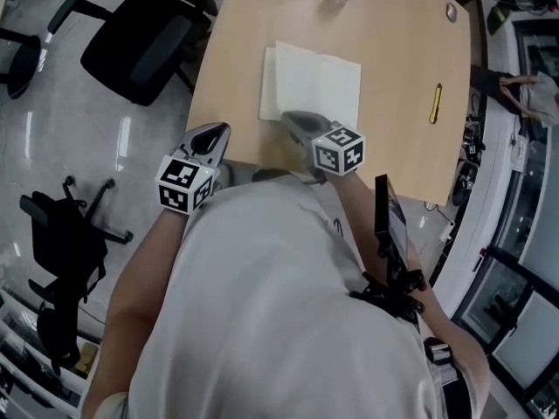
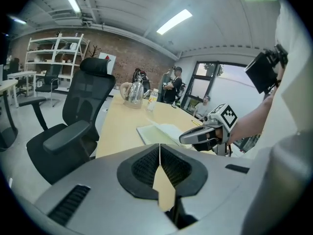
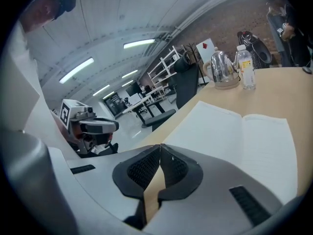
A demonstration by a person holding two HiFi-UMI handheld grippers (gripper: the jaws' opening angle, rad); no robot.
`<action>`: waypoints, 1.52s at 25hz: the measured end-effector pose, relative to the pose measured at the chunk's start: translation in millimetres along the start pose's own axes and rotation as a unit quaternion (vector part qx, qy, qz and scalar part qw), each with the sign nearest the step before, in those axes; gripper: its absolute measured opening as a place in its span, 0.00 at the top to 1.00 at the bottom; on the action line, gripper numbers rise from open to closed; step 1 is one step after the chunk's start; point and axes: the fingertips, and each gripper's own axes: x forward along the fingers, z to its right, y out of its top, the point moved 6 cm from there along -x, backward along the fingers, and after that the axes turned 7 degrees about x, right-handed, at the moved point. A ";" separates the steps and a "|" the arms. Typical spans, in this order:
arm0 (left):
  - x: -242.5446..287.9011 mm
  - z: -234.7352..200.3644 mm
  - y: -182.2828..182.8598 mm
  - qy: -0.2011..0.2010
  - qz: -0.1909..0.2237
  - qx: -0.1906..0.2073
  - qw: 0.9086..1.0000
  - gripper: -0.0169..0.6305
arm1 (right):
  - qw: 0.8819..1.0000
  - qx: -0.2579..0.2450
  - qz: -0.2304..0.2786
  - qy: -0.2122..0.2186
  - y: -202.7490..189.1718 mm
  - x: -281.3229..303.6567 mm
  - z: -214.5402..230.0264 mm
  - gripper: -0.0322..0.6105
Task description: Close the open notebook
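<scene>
**Both grippers clenched and empty, notebook lying open on the table**

At the far left of my head view, a black office chair (image 1: 138, 40) stands on the grey floor, just off the table's left edge. The table (image 1: 402, 51) is light wood, with rounded corners.

My left gripper (image 2: 160, 151) sits at the near left corner of the table, off to the left of the notebook and apart from it. In its own view the two jaws are pressed together tip to tip with nothing between them. Only the table's wood colour shows through the gap below the tips.

The notebook (image 1: 311, 82) lies flat and open in the middle of the table, closer to the near edge. Both pale pages face up, and the spine runs away from me.

My right gripper (image 3: 159, 156) is over the notebook's near edge, roughly at the foot of the spine. Its jaws are also clenched shut on nothing. From its own view the left page spreads out just ahead and to the right of the tips. I cannot tell whether the tips touch the paper or hang just above it.

Farther back along the table, a metal kettle (image 3: 221, 70) and a clear bottle (image 3: 247, 68) stand close together, well apart from the notebook. At the right, a yellow pen (image 1: 435, 103) lies on bare wood near the table's right edge.
</scene>
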 end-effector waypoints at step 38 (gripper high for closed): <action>78.4 54.1 51.5 -0.074 -0.047 0.082 0.993 0.95 | 0.940 0.231 0.149 -0.201 -59.1 -148.2 135.9 0.92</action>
